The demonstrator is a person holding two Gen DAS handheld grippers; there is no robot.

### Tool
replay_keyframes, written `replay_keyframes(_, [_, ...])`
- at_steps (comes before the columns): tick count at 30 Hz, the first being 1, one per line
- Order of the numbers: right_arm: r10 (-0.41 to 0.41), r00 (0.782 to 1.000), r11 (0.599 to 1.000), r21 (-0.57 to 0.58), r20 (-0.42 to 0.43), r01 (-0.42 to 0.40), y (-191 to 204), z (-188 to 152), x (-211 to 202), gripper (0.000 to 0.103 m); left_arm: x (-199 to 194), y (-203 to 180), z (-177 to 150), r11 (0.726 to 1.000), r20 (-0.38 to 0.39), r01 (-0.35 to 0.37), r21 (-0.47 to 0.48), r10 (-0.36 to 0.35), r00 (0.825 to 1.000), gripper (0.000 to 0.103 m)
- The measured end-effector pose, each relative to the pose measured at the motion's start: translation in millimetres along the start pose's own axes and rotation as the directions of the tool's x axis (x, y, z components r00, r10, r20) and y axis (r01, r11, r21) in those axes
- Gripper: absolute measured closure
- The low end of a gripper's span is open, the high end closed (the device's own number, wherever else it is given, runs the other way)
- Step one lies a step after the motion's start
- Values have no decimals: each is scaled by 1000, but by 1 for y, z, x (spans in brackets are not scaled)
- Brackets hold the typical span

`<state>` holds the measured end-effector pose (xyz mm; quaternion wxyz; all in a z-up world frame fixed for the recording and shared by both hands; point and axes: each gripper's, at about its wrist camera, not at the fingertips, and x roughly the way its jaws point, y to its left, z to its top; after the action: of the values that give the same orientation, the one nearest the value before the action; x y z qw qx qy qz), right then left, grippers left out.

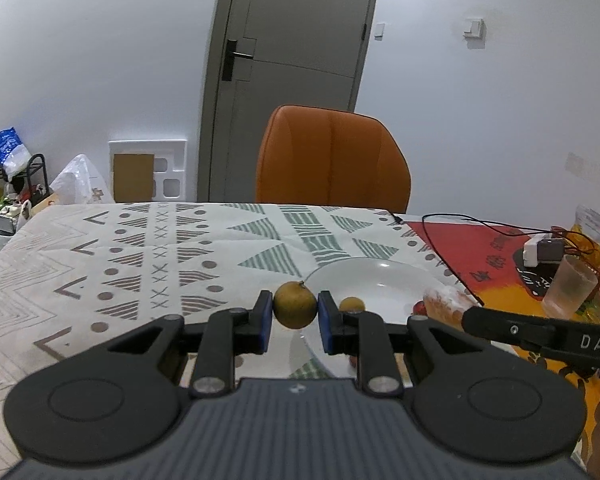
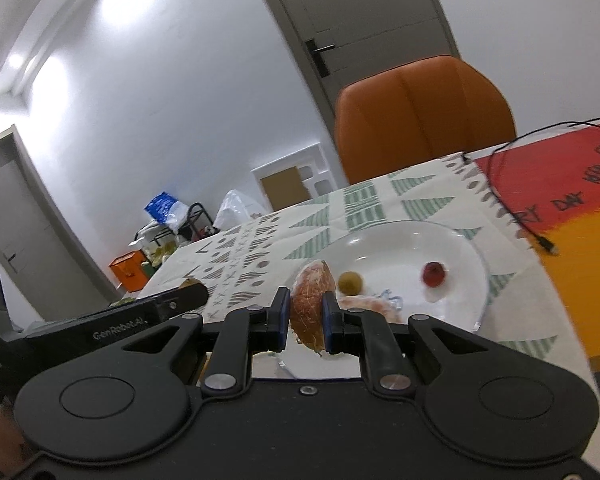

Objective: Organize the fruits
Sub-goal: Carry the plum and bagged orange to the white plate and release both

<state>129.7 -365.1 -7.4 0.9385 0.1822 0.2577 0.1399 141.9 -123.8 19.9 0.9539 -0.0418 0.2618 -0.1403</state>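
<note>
My left gripper is shut on a round yellow-green fruit and holds it above the near rim of a clear glass plate. A small yellow-green fruit lies on the plate just right of it. My right gripper is shut on a peeled orange segment over the plate's near edge. On the plate lie the small yellow-green fruit, a small red fruit and more peeled orange. The right gripper also shows in the left wrist view.
The table has a patterned white cloth and a red-orange mat at the right. A black cable crosses the mat. A plastic cup and a small box stand at the right. An orange chair stands behind the table.
</note>
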Motion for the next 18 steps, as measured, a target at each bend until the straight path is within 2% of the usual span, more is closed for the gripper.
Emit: replay_keyframes(18, [-80, 996, 994, 71, -30, 82, -52, 2, 10, 88, 43, -21, 1, 999, -80, 34, 36, -31, 996, 80])
